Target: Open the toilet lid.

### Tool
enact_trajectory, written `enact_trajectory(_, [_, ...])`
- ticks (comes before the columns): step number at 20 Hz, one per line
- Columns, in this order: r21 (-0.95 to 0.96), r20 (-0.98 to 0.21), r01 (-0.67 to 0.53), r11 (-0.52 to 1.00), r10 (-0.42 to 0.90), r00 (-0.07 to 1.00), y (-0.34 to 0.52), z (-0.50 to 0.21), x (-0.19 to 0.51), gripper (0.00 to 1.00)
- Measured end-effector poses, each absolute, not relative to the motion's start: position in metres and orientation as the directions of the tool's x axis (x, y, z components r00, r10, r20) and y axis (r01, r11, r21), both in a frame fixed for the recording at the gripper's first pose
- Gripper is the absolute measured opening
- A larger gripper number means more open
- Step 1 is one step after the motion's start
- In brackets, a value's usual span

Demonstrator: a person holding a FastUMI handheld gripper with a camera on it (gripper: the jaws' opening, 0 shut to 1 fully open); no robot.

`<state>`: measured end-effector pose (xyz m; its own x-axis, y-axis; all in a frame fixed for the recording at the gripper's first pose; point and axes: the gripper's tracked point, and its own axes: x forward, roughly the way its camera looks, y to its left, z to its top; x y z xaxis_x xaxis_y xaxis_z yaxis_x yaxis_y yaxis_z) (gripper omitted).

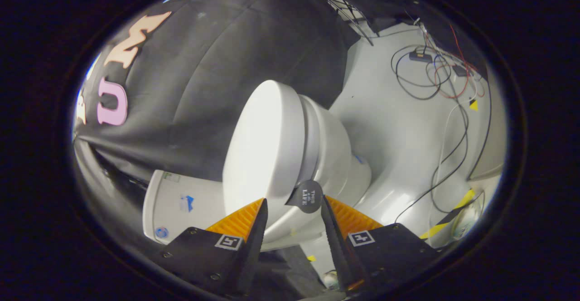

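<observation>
White toilet lid [267, 151] down, dark tab [308, 196] between parted fingers [253, 228]

Gripper [294, 198], bottom centre of the frame: two fingers [240, 221] standing apart, nothing pressed between them. Each is a long wedge narrowing to a sharp tip. Inner edges are finely toothed; the sloping outer faces are ribbed crosswise. Each finger sits on a black angular mount, the left mount [199, 255] at lower left and the right mount [398, 246] at lower right. Small round screws [192, 231] dot the left one. Each mount has a white square marker [229, 242] with a black blocky pattern near its inner corner.
</observation>
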<state>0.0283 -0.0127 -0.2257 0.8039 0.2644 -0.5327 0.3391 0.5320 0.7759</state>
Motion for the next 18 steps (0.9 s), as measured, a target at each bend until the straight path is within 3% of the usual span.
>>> enact_trajectory(1, [0.790,-0.518,0.324,0.520,0.284,0.807,-0.006,-0.228,0.034,0.70])
enact_trajectory(2, [0.767,-0.553,0.375,0.520,0.241,0.797,-0.013,-0.233,0.028,0.56])
enact_trajectory(5, [0.815,-0.460,0.286,0.503,0.262,0.849,-0.007,-0.209,0.039,0.16])
enact_trajectory(7, [0.831,-0.407,0.221,0.510,0.287,0.867,0.000,-0.192,0.043,0.16])
enact_trajectory(9, [0.809,-0.435,0.224,0.543,0.297,0.850,0.002,-0.200,0.038,0.16])
enact_trajectory(18, [0.781,-0.559,0.441,0.442,0.180,0.810,-0.054,-0.244,0.028,0.18])
